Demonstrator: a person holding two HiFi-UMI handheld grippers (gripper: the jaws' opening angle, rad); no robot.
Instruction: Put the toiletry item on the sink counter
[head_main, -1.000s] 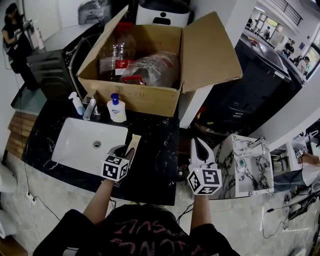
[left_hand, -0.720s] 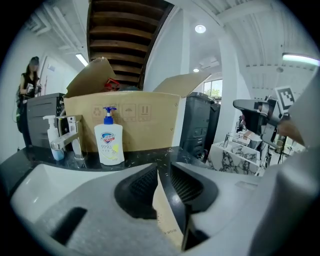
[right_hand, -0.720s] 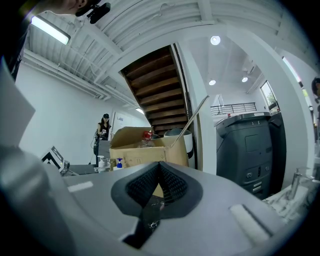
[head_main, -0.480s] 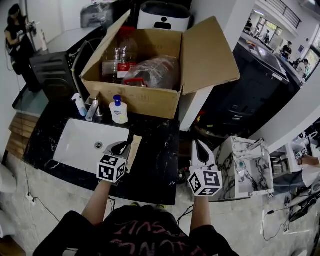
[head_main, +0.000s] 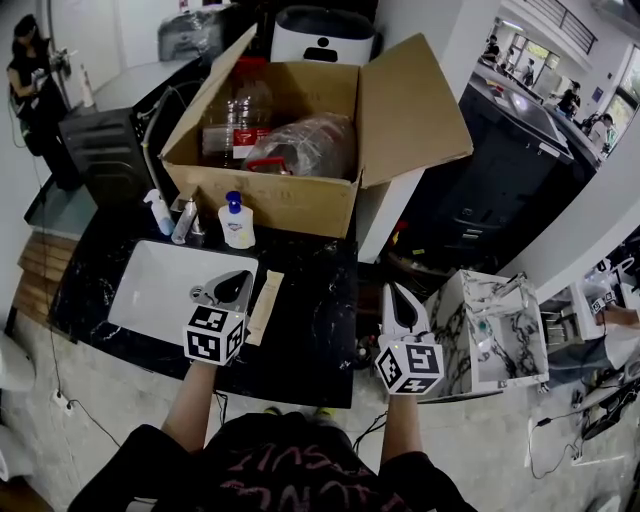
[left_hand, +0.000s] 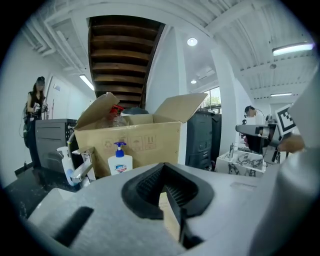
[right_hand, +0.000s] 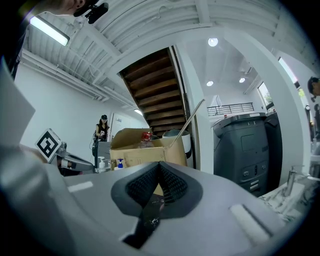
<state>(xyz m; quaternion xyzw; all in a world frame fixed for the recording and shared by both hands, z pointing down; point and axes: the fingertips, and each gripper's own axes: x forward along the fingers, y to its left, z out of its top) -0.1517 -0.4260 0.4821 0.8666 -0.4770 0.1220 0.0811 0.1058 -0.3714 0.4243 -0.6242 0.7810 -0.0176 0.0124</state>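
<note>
The toiletry item (head_main: 265, 307), a flat beige tube, lies on the black marble sink counter (head_main: 315, 320) just right of the white basin (head_main: 160, 285). My left gripper (head_main: 236, 283) hovers over the basin's right edge, a little left of the tube, with its jaws shut and nothing between them. In the left gripper view a strip of the beige tube (left_hand: 169, 220) shows below the closed left gripper (left_hand: 163, 182). My right gripper (head_main: 392, 296) is shut and empty beyond the counter's right edge; its own view shows the right gripper (right_hand: 159, 172) with pads together.
An open cardboard box (head_main: 300, 195) with bottles and a plastic bag stands at the back of the counter. A pump soap bottle (head_main: 235, 222), a faucet (head_main: 183, 218) and a spray bottle (head_main: 157, 212) line the basin's far side. A marbled white stand (head_main: 490, 330) sits at right.
My left gripper has drawn left, away from the beige tube, and its jaws have gone from open to shut. The tube stays on the counter. The right gripper has not moved.
</note>
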